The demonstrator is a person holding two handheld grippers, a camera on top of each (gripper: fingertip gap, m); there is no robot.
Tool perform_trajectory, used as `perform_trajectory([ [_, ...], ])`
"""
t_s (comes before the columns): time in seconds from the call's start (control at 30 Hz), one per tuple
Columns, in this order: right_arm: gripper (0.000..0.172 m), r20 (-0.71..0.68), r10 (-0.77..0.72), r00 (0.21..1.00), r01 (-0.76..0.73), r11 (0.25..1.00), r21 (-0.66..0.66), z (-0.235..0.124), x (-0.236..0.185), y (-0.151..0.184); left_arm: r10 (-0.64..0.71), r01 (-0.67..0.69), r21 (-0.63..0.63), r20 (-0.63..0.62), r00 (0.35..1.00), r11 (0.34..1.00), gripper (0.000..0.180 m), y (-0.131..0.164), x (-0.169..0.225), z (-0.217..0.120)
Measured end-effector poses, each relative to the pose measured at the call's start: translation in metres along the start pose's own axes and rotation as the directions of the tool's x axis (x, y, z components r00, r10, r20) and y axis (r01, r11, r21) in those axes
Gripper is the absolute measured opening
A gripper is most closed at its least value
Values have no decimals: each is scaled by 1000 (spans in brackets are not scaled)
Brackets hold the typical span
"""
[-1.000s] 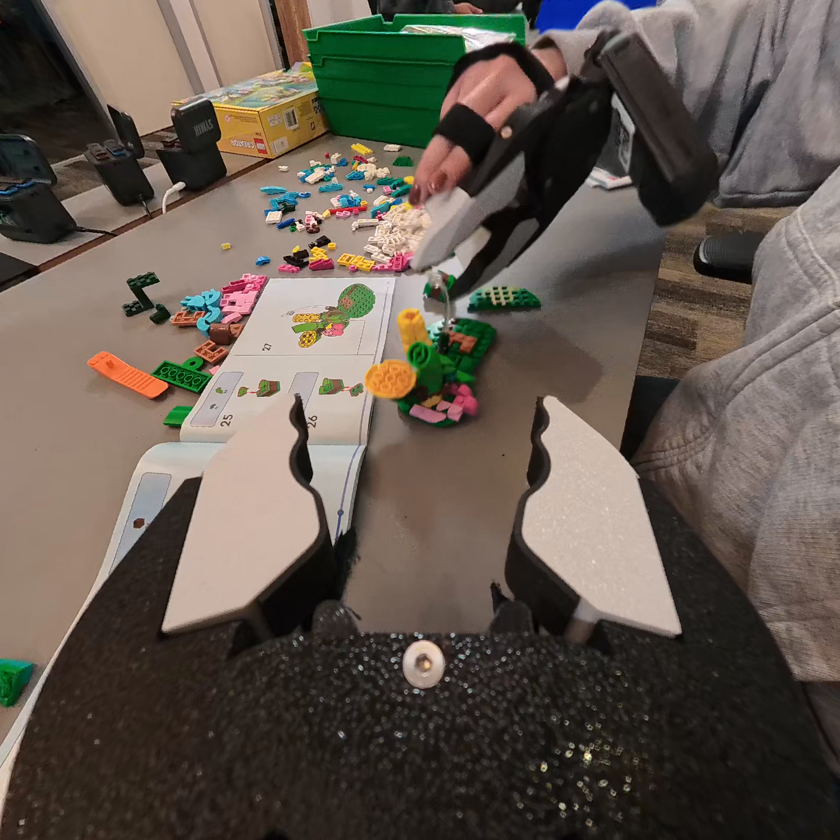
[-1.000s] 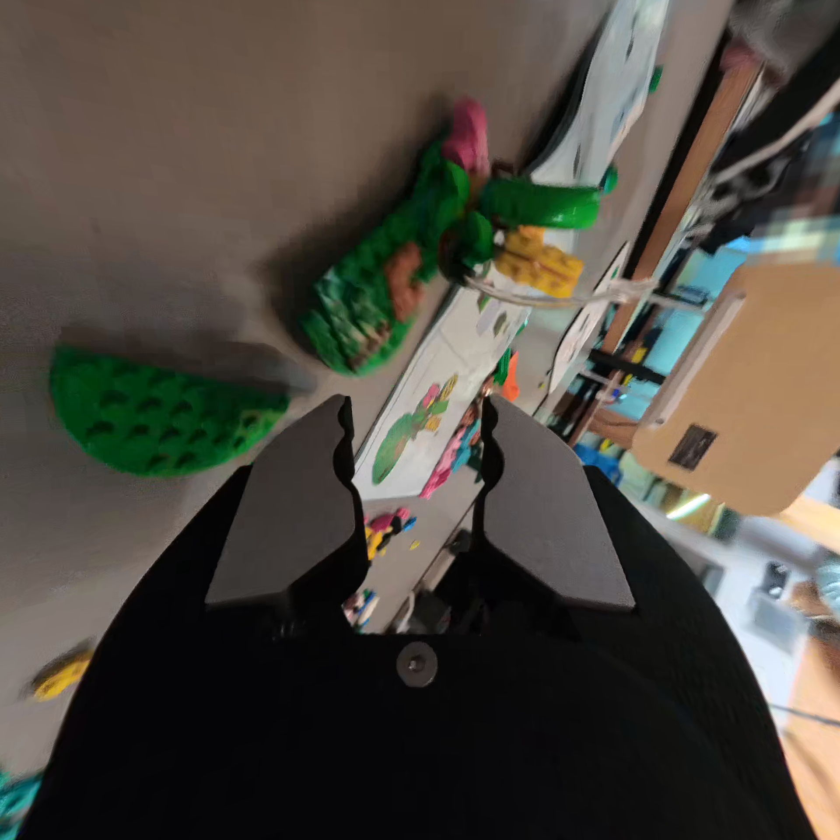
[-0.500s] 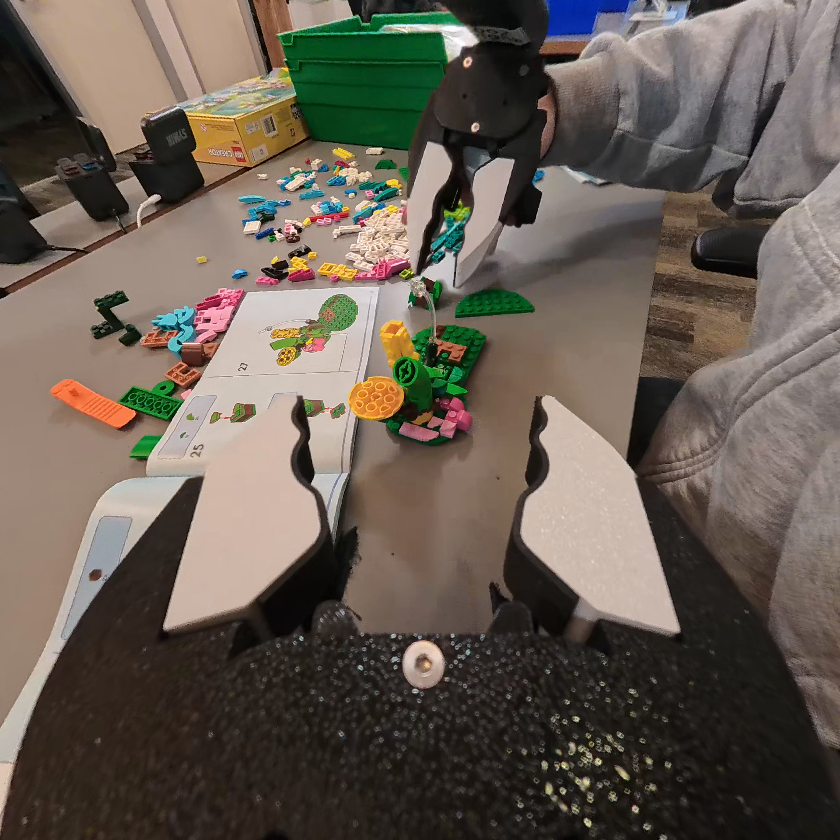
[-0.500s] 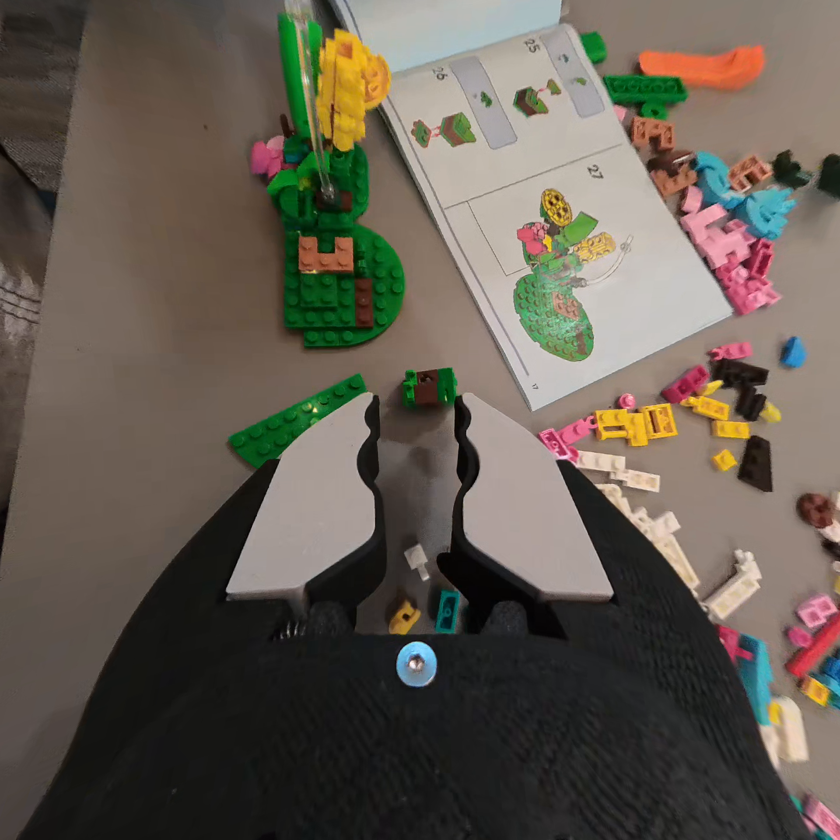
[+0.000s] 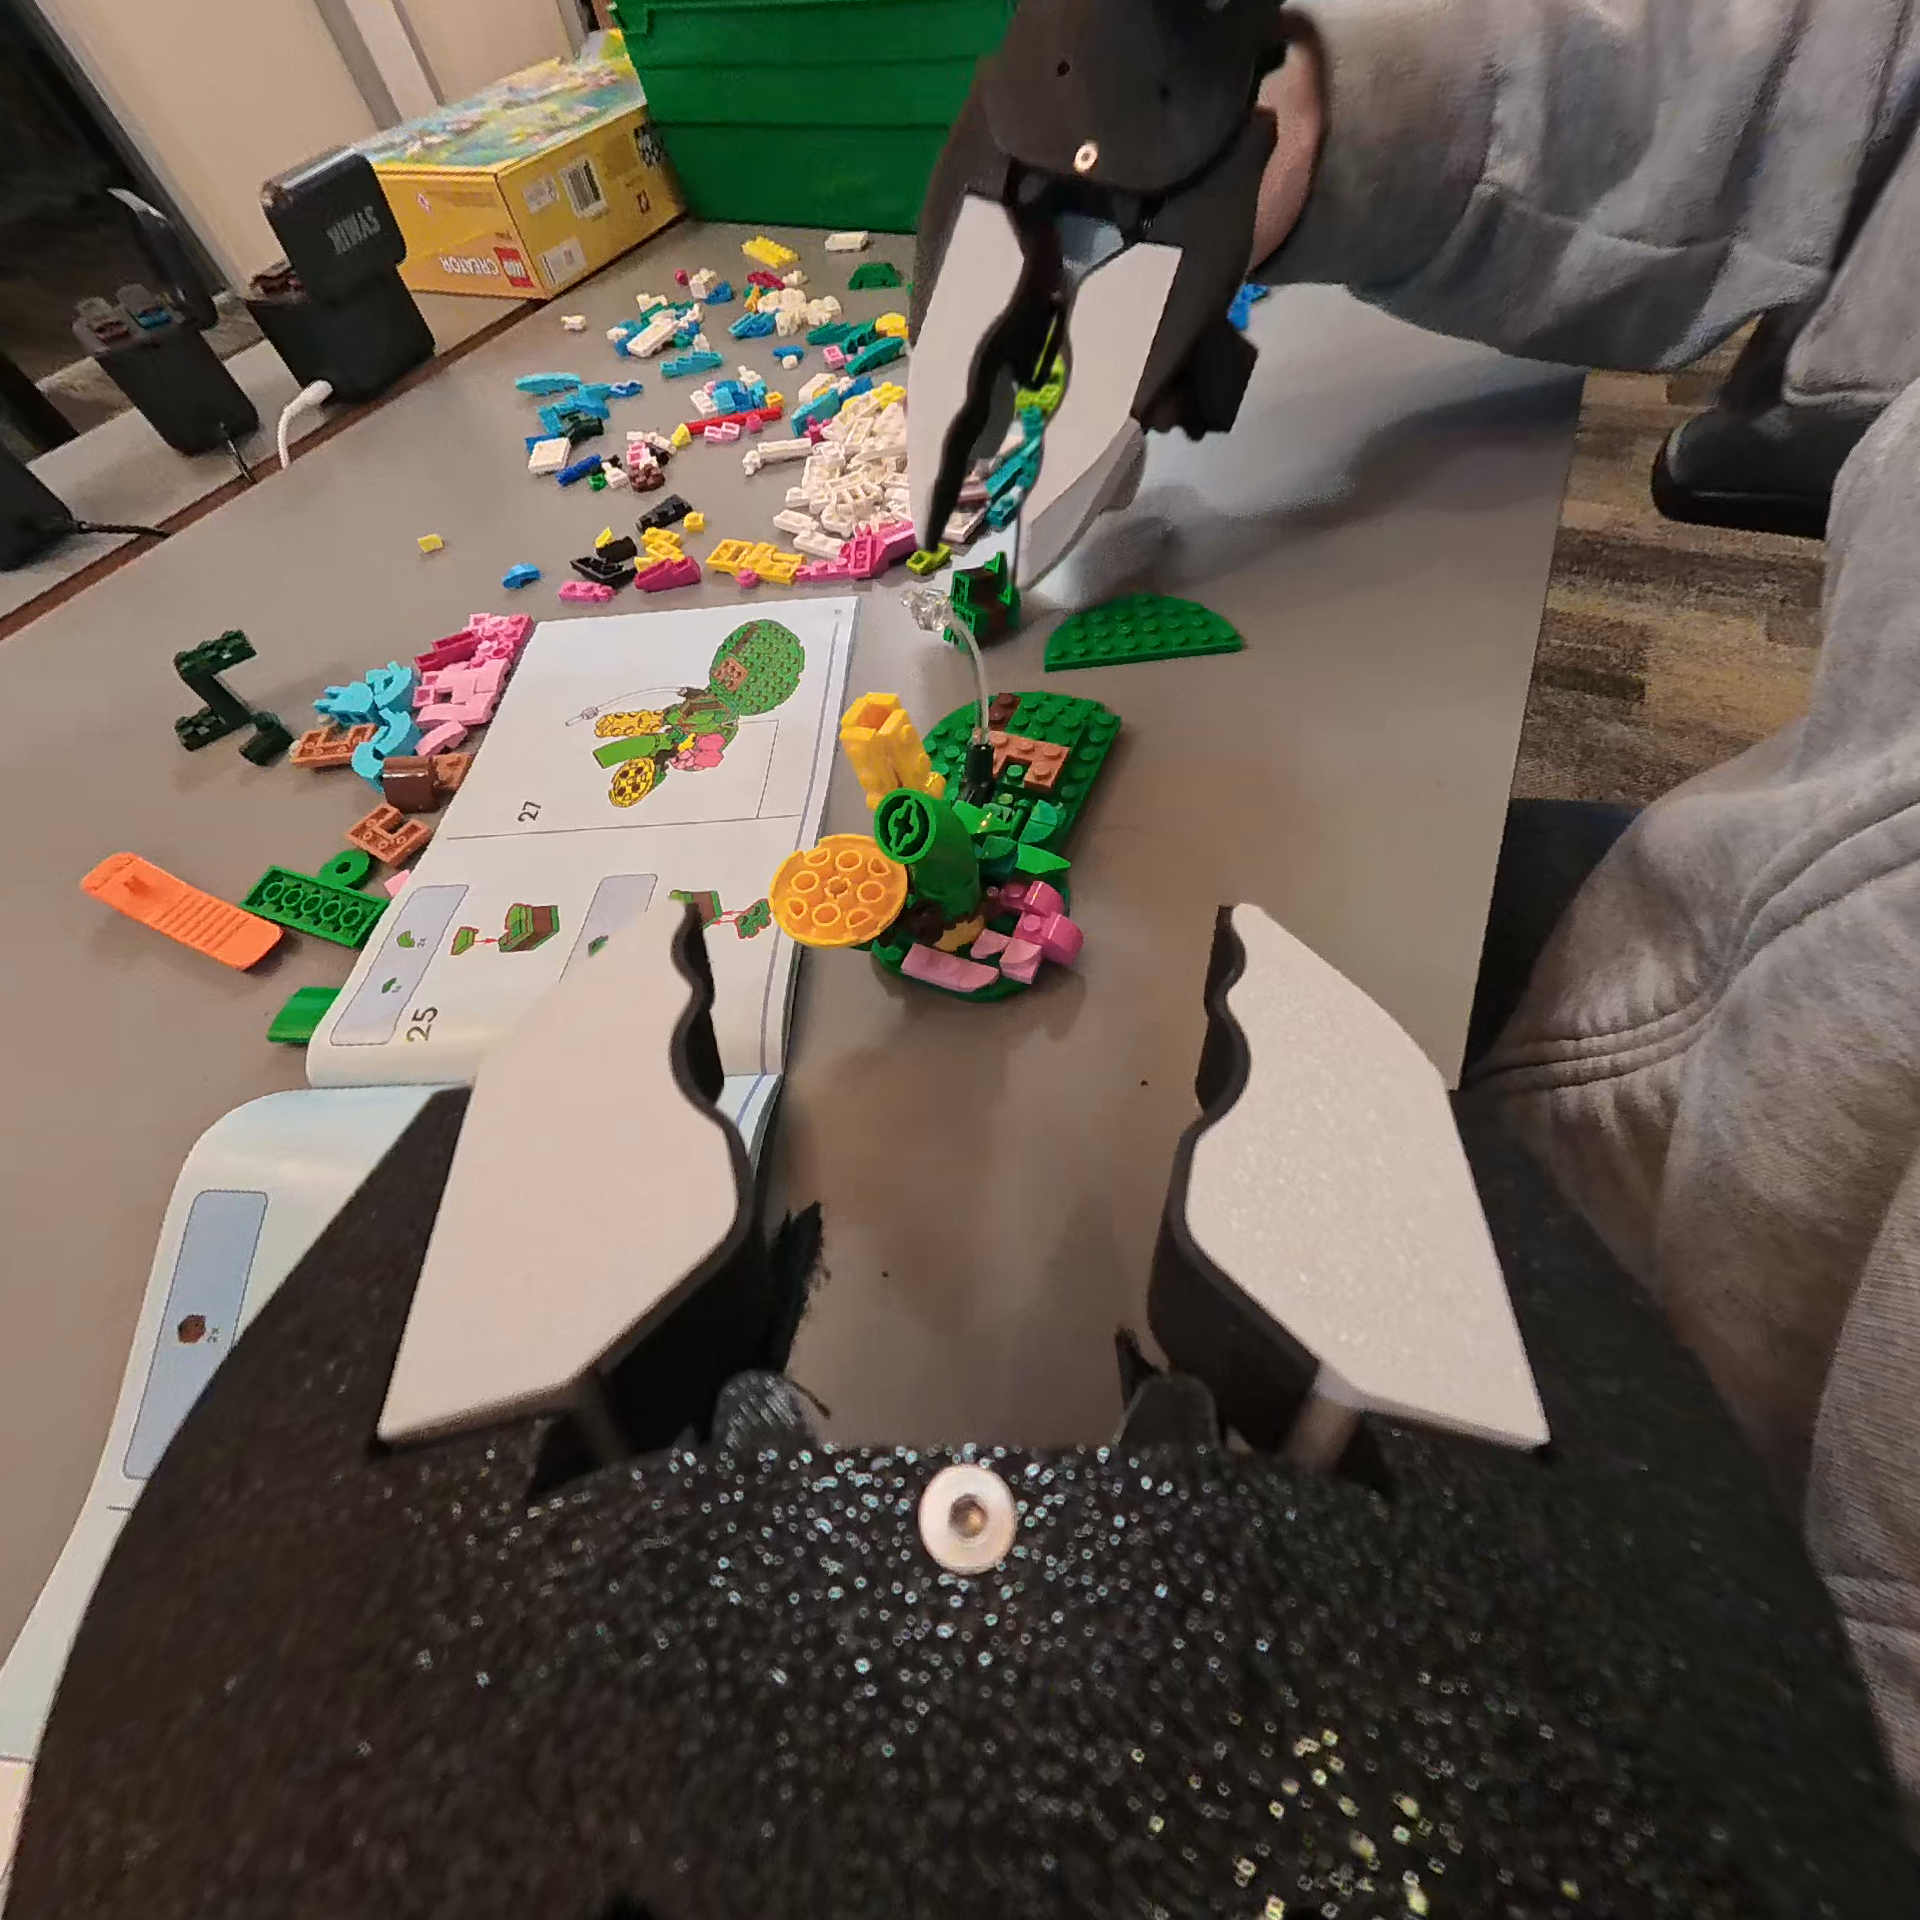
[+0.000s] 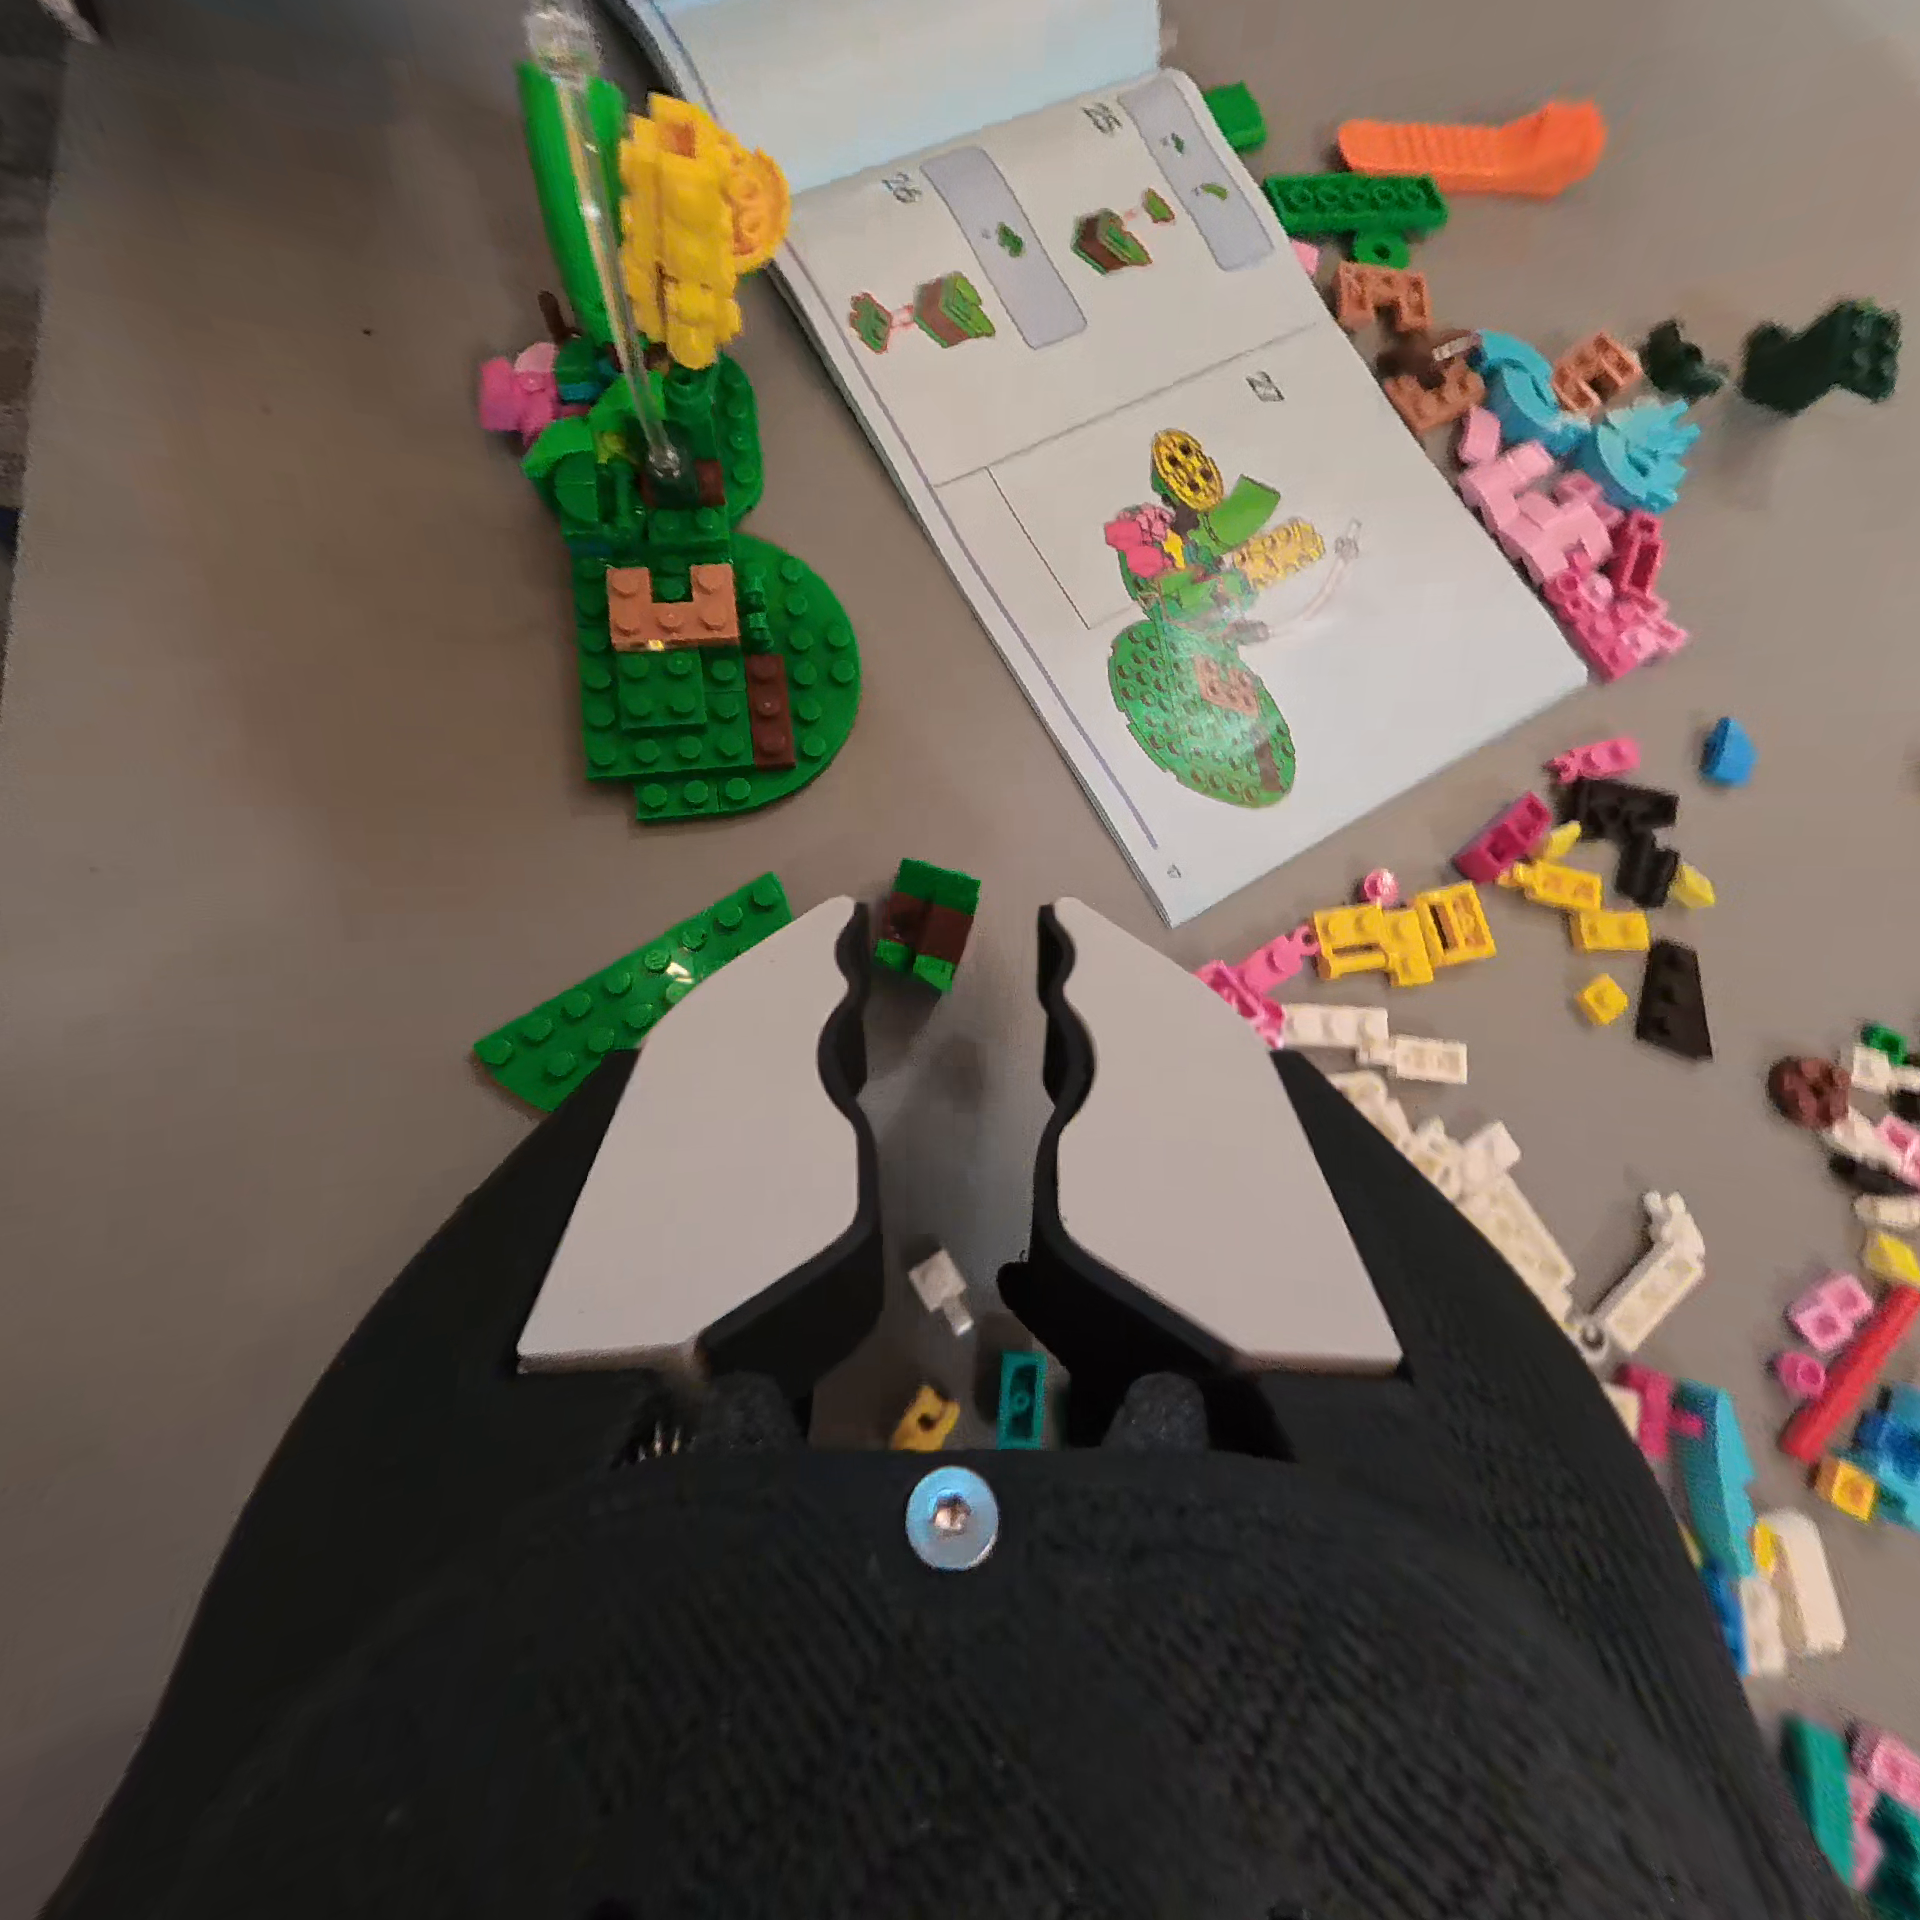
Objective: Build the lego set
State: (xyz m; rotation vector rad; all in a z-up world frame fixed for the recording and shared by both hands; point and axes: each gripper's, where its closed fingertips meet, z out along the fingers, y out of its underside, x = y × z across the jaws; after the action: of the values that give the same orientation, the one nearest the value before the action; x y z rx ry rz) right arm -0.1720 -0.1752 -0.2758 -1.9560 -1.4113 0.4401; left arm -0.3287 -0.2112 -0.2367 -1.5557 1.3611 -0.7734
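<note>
**Right tool straddling a small green-and-brown block, left tool idle and wide**

The small green-and-brown brick block (image 6: 928, 925) lies on the grey worktop (image 6: 260, 727), between the tips of the right tool (image 6: 945, 920). It sits close to the tool's left-hand fingertip (image 6: 821, 935), with bare worktop between it and the other fingertip, so the fingers are parted and nothing is gripped. The tool points steeply down over it, which looks like lining up on the block.

Just beside the block lies a loose green half-round plate (image 6: 634, 987), partly under the left-hand finger. Beyond it stands the partly built flower model (image 6: 675, 623) on its green base, with a clear rod rising from it. The open instruction booklet (image 6: 1195, 520) lies beside the model. Loose white, yellow, pink and black bricks (image 6: 1455, 935) crowd the other side, near the right-hand finger.

The left tool (image 5: 956, 935) hangs above the worktop, fingers spread wide and holding nothing, with the model (image 5: 966, 852) just ahead. An orange brick separator (image 5: 177, 909) lies off to the side. 1 yellow box (image 5: 520, 197) and green bins (image 5: 810, 114) stand at the far end, and a grey sleeve (image 5: 1558, 187) reaches in.
</note>
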Motion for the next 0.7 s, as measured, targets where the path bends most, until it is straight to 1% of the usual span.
perform_trajectory([
  [0.03,32,-19,29,999,-29,1000,-11,-1,1,2,-5,6,-6,5,1000,1000,90,1,-1,0],
  [0.13,31,-78,91,993,-92,996,0,1,2,3,-62,62,-20,-14,998,998,90,2,0,3],
  [0.2,30,-91,97,991,-98,995,-3,6,0,3,-119,117,-36,-75,990,993,94,2,9,8],
  [0.27,28,-106,91,990,-96,995,-40,12,-2,7,-135,128,-59,-118,984,990,102,3,19,12],
  [0.33,16,-147,83,986,-93,994,-62,14,2,9,-152,138,-111,-120,981,984,107,9,23,16],
  [0.4,15,-193,93,977,-107,992,-62,12,5,7,-190,170,-151,-128,973,974,111,14,27,20],
  [0.5,14,-202,143,969,-150,988,-19,5,-3,-5,-263,241,-173,-115,958,955,112,17,31,29],
  [0.63,15,-225,191,955,-188,981,36,-9,-23,-21,-297,263,-264,-101,949,928,118,30,45,37],
  [0.7,15,-217,218,952,-211,976,55,-12,-37,-26,-314,269,-281,-129,941,921,119,30,55,39],
])
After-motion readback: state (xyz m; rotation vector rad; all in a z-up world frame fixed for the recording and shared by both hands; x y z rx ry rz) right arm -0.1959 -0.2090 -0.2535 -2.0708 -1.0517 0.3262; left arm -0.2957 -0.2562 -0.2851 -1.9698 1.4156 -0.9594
